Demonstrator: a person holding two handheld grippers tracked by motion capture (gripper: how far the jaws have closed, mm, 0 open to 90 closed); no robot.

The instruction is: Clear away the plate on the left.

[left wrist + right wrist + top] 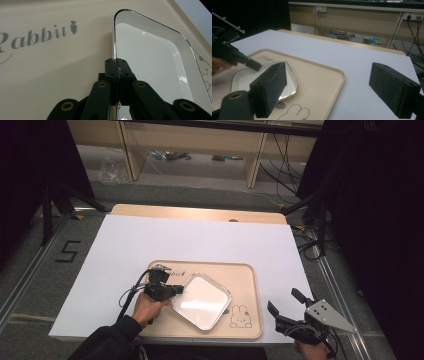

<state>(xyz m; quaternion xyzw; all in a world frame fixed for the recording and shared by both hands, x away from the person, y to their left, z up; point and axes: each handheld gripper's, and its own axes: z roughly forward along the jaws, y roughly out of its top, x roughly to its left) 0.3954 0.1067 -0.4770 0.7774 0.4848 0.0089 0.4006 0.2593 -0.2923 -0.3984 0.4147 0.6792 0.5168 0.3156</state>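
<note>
Metal plate (pixel 202 300), square w/ rounded corners, silver rim, pale inside, lies on the beige tray (pixel 247 285), left-centre of it, turned so its corners point near/far/left/right. Tray sits on the white sheet (pixel 150 240) covering the table (pixel 200 212), toward the near edge, slightly right of middle. Printed rabbit drawing (pixel 241 316) on tray's near right corner, just right of the plate; "Rabbit" lettering (pixel 37 37) w/ a small carrot on the tray's far left part, beside the plate's left rim.

Left gripper (pixel 177 289) comes in from the left, held by the person's left hand (pixel 147 307), dark sleeve at bottom edge. Its jaws are clamped together on the plate's left rim: in the left gripper view (pixel 116 67) the thin rim edge runs straight into the seam between the two black jaw blocks, no gap visible. Right gripper view shows the same from afar: left gripper's (pixel 253 63) tip touching the plate (pixel 287 85) rim at its left side. Can't tell if the plate is lifted off the tray or flat on it.

Right gripper (pixel 287 307) is near right, off the tray, past the sheet's near right corner, well apart from the plate. Jaws spread wide, nothing between them; in its own view (pixel 332 85) the two black pads (pixel 270 86) stand far apart w/ tray (pixel 322 82) and sheet seen through the gap. Grey triangular plate on top.

Far bg: wooden shelving (pixel 200 145), cables on floor, a "5" marked on the floor (pixel 67 251) left of table.
</note>
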